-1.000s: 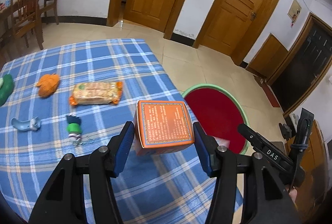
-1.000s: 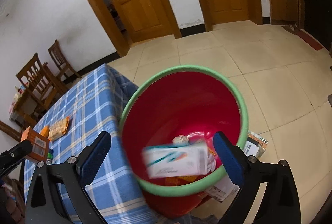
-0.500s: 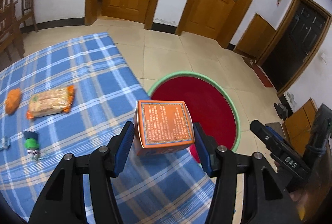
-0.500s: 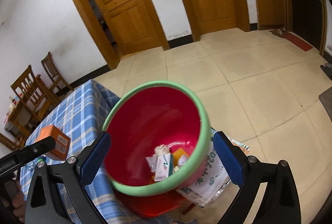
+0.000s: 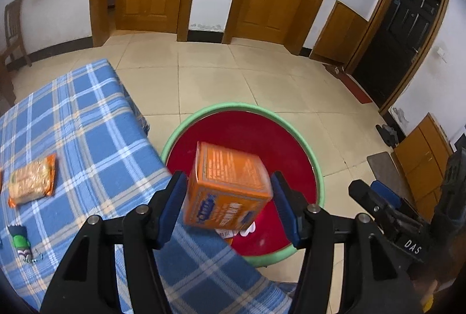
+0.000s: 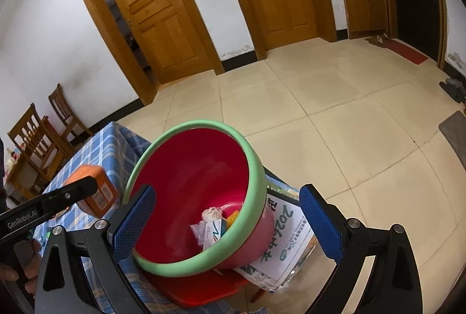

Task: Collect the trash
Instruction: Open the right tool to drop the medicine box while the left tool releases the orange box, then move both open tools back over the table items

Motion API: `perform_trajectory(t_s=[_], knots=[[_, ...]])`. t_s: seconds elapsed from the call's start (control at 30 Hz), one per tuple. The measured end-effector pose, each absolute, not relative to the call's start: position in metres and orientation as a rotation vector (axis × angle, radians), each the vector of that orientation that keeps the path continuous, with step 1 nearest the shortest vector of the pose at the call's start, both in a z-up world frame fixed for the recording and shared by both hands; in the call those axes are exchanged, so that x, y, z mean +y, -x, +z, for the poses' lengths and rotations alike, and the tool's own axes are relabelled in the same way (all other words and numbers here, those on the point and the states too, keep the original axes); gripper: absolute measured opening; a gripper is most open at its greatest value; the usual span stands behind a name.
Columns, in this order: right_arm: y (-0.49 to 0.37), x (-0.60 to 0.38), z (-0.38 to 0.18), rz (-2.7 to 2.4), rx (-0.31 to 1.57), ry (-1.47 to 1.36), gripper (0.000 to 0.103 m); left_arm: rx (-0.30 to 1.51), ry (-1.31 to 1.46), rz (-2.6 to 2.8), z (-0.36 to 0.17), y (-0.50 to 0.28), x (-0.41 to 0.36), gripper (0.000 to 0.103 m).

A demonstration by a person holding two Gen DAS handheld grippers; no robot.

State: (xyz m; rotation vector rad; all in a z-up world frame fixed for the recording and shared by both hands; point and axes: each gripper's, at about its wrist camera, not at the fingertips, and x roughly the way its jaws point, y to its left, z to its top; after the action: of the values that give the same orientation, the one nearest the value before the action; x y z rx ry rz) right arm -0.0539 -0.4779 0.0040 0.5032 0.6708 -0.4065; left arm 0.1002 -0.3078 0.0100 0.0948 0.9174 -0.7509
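An orange carton (image 5: 227, 189) sits tilted and blurred between my left gripper's (image 5: 228, 205) blue pads, with gaps on both sides, over the rim of the red basin with a green rim (image 5: 314, 168). The jaws stand open around it. The carton also shows in the right wrist view (image 6: 96, 191), beside the basin (image 6: 256, 168). My right gripper (image 6: 227, 223) is open and empty over the basin, which holds a white-and-green box (image 6: 214, 232) and crumpled paper (image 6: 212, 213).
A blue plaid table (image 5: 87, 139) carries a snack packet (image 5: 30, 183) and a small green toy (image 5: 20, 241). The basin rests on a red stool (image 6: 204, 290) beside a printed sack (image 6: 279, 241). Wooden chairs (image 6: 38, 139) stand far left.
My left gripper swung right over the basin and opened; the orange carton has tilted and slipped loose between the pads. My right gripper drew back from the basin, still open.
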Motion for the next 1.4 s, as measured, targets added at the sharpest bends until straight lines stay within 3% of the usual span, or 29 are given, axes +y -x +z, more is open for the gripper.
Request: perform_trajectory(t_s=[0.63, 1.4], knots=[[0.05, -0.46, 0.011, -0.352, 0.67, -0.486, 0.099, 0.905, -0.013, -0.647, 0.021, -0.112, -0.26, 0.064], [-0.002, -0.388, 0.03, -0.224, 0.724, -0.387, 0.099, 0.866, 0.115, -0.306, 0.018, -0.177, -0.092, 0.064]])
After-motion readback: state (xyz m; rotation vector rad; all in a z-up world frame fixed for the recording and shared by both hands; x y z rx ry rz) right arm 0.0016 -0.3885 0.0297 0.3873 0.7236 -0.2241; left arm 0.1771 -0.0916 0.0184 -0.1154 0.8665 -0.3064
